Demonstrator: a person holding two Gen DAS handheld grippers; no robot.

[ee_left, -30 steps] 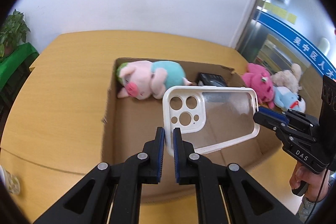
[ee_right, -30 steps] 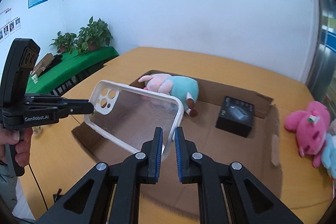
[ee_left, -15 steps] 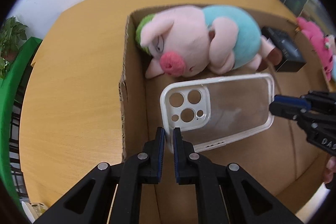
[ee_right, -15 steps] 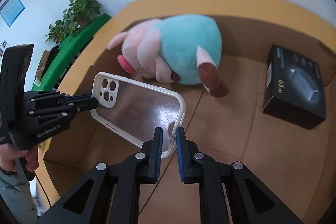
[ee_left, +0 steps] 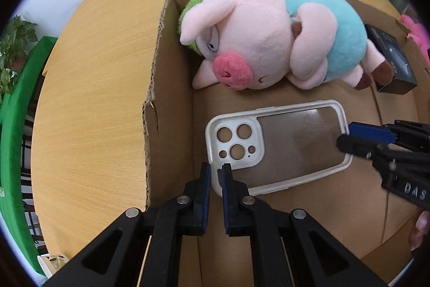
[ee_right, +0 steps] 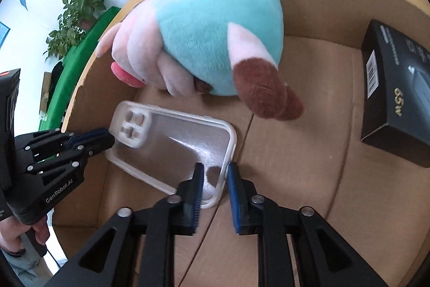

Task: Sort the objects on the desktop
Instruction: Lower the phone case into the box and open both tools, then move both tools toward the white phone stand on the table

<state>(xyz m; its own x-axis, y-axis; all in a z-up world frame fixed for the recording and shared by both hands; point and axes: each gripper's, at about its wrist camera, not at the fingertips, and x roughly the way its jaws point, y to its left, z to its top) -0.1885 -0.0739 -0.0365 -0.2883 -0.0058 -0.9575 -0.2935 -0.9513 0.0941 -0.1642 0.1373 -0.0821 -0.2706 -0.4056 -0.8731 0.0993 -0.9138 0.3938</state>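
The clear white-edged phone case [ee_left: 279, 144] lies flat in the brown cardboard box [ee_left: 172, 88], between both claws. The left claw [ee_left: 214, 174] pinches its camera end; the right claw [ee_right: 214, 179] is apart.

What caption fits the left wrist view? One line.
Left gripper holds phone case inside cardboard box beside plush pig.

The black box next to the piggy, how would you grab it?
Probably by its two long side faces, coming down from above. The black box lies flat on the floor of the cardboard box, so its broad top faces up and its flat, parallel sides would suit a gripper. The side away from the plush pig looks freer.
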